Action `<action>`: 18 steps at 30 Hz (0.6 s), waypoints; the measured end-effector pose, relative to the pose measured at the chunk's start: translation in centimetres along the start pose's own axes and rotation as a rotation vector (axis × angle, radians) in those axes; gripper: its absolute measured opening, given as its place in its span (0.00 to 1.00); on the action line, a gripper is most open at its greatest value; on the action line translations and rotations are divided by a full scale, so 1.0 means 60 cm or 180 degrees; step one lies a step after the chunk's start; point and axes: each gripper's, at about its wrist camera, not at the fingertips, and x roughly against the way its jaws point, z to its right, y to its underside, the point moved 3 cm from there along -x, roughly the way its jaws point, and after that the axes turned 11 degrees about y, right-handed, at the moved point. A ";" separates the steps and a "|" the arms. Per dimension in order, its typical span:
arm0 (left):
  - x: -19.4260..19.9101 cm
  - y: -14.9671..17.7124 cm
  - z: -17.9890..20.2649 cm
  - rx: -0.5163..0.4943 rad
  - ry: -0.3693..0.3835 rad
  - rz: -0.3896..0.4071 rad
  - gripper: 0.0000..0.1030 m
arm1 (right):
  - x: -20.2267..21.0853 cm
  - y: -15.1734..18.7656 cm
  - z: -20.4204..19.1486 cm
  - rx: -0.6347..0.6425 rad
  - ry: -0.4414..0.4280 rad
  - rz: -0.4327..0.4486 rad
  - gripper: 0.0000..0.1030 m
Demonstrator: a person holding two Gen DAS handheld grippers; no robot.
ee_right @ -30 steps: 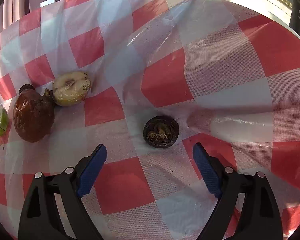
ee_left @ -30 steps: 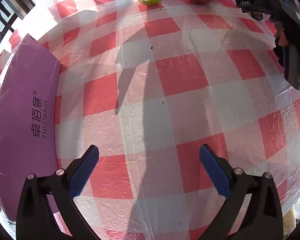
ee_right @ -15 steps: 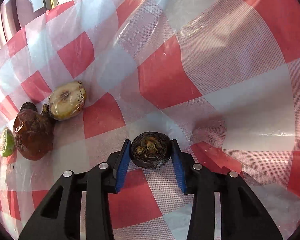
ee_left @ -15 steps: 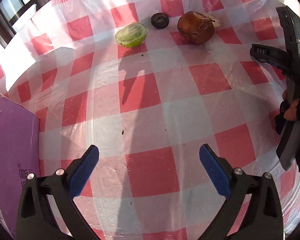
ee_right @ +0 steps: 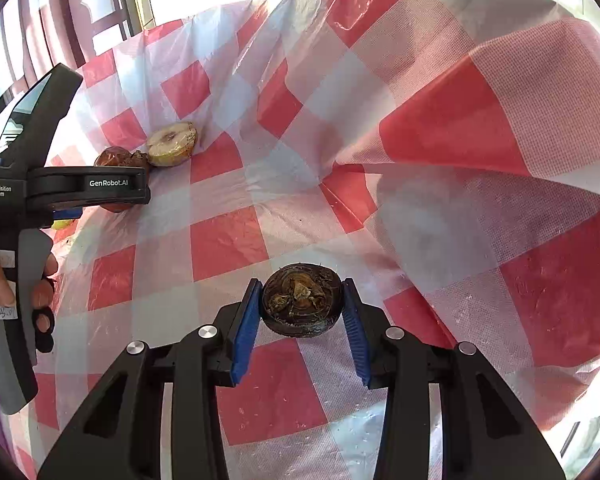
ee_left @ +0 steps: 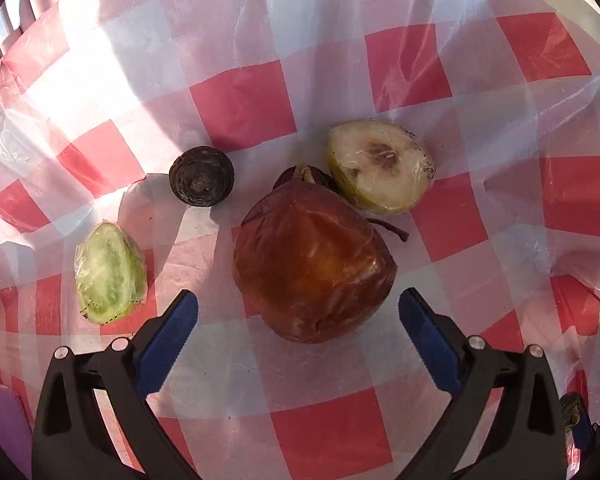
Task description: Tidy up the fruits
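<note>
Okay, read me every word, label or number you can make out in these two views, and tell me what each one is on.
"GenRobot.AI": white print on the black arm of the left gripper, seen from the right wrist view.
"Data Acquisition System": small white print on the same gripper's black body.
White sticker on its grey handle: handwritten digits, too blurred to read.
Left wrist view: no readable text.

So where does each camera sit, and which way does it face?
Left wrist: on the left claw, facing down its open fingers at the brown fruit on the checked cloth.
Right wrist: on the right claw, shut on a dark round fruit; the person's left hand shows.
Shared: brown fruit, halved pale fruit.
</note>
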 end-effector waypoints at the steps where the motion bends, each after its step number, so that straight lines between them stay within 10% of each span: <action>1: -0.009 -0.008 0.005 -0.0063 -0.0029 -0.0011 0.98 | 0.009 0.003 0.005 0.0010 -0.0011 -0.0001 0.38; 4: -0.023 -0.020 0.019 -0.0276 -0.0056 0.0032 0.91 | 0.016 0.011 0.004 0.0016 -0.0049 -0.0023 0.38; 6: -0.014 -0.023 0.022 -0.0334 -0.0043 0.0174 0.64 | 0.023 0.017 0.002 0.0046 -0.0072 -0.0023 0.38; 18: 0.093 0.140 0.029 -0.0686 0.0019 -0.0001 0.63 | 0.069 0.078 -0.019 0.0396 -0.0289 -0.0188 0.39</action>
